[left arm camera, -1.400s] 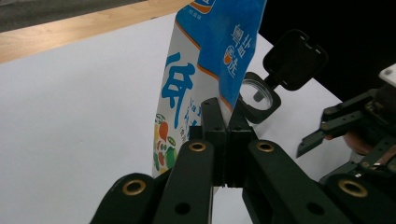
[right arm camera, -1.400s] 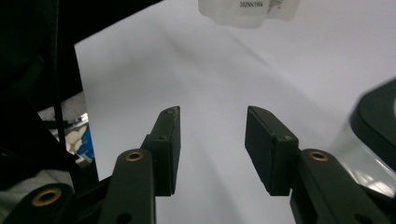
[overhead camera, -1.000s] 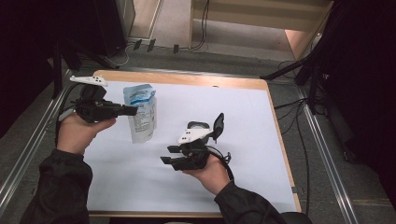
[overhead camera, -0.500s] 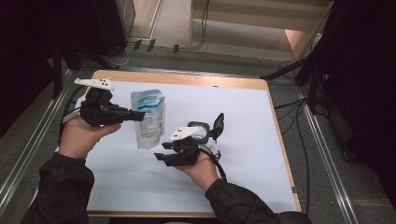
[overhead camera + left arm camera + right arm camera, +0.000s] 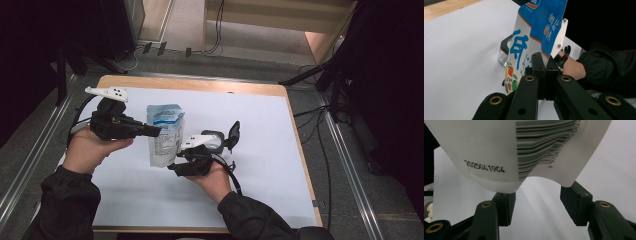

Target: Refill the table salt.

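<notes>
A blue-and-white stand-up pouch (image 5: 164,135) hangs upright above the white table sheet, and my left gripper (image 5: 156,131) is shut on its side edge. In the left gripper view the closed jaws (image 5: 545,65) pinch the pouch (image 5: 524,50) at its seam. My right gripper (image 5: 172,167) sits just below the pouch's lower end. In the right gripper view its jaws (image 5: 537,202) stand apart under the pouch's bottom fold (image 5: 499,145), which shows a barcode and a date code. The pads do not press on it, and they have just been opening.
A small glass jar (image 5: 217,140) with a raised black hinged lid (image 5: 233,131) stands on the white sheet (image 5: 260,150) just behind the right hand. The table's wooden rim (image 5: 200,84) runs along the far side, with cables on the floor beyond.
The left gripper carried the pouch to the right, toward the table's middle. The right hand moved left and under the pouch's lower end, and its jaws widened.
</notes>
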